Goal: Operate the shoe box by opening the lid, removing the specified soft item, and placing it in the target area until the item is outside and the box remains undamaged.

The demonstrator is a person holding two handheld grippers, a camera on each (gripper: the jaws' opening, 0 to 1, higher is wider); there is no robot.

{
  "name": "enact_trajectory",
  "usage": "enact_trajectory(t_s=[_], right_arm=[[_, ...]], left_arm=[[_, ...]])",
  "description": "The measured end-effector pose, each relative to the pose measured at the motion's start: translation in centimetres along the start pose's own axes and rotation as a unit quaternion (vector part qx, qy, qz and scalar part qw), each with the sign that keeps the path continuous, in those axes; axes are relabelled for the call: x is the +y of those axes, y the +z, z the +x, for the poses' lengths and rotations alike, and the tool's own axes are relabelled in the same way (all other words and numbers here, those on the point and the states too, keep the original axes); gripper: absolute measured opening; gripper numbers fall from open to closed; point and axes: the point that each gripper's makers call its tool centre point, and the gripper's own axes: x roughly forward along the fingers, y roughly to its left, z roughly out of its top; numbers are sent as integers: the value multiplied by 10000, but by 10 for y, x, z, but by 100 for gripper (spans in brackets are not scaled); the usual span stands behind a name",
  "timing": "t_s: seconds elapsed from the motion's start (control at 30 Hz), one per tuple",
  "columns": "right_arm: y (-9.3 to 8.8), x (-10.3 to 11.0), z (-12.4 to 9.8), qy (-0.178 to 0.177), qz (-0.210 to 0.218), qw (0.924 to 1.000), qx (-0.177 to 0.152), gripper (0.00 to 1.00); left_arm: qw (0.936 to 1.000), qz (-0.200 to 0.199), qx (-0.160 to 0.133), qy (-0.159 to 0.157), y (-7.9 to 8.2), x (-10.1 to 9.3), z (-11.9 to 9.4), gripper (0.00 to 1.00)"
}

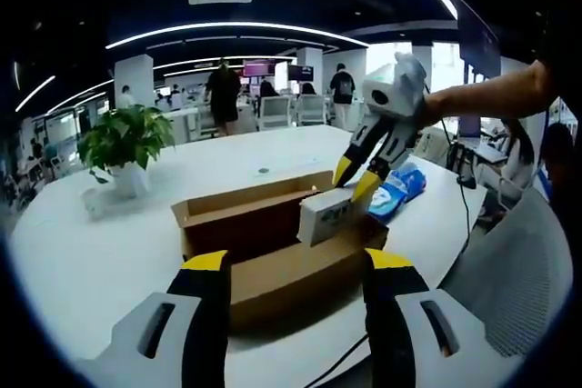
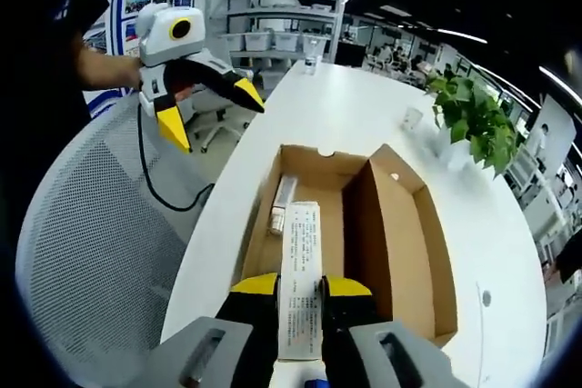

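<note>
A brown cardboard shoe box (image 1: pixel 291 281) lies open on the white table, its lid (image 2: pixel 400 243) folded back beside the base. My right gripper (image 2: pixel 300 285) is shut on a white printed pack (image 2: pixel 300 261), holding it over the near end of the box. In the left gripper view that gripper (image 1: pixel 353 184) holds the pack (image 1: pixel 326 215) just above the box's right end. My left gripper (image 1: pixel 296 265) is open and holds nothing, hovering short of the box's front wall; in the right gripper view it (image 2: pixel 214 115) hangs off the table's edge. A small whitish item (image 2: pixel 282 202) lies inside the box.
A blue packet (image 1: pixel 400 186) lies on the table behind the box's right end. A potted plant (image 1: pixel 127 138) stands at the table's far left, with a small white cup (image 2: pixel 411 118) nearby. A grey mesh chair (image 2: pixel 91 252) and a black cable (image 2: pixel 173 197) sit by the edge. People stand far back.
</note>
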Motion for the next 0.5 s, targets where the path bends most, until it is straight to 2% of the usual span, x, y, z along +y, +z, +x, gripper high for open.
enact_trajectory(t_s=[0.5], right_arm=[[-2, -8, -33, -141, -120, 9998, 21, 13]], left_arm=[[10000, 19, 23, -49, -1, -1, 1, 60]])
